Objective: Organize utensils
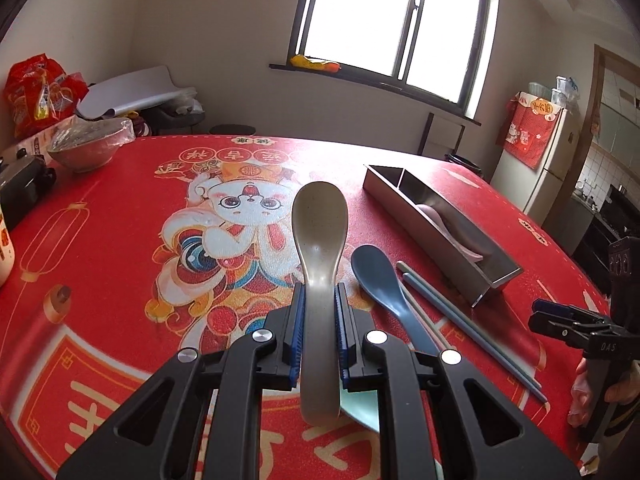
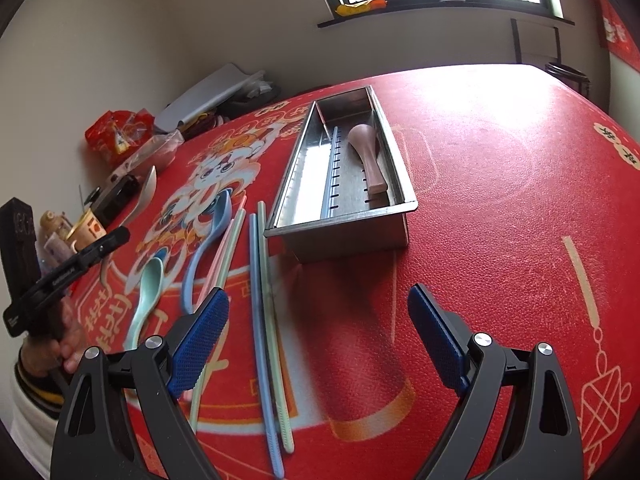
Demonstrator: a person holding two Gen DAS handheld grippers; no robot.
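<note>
Left gripper [image 1: 319,320] clamped on beige spoon [image 1: 320,240] at its handle, lifted at frame centre; right gripper [image 2: 318,320] spread, empty, lower frame. Risk: smooth handle pivots, spoon drops. Cloth: two spoons, five chopsticks visible. Steel tray [image 2: 394,184], upper centre: one pink spoon [image 2: 366,152].
</note>
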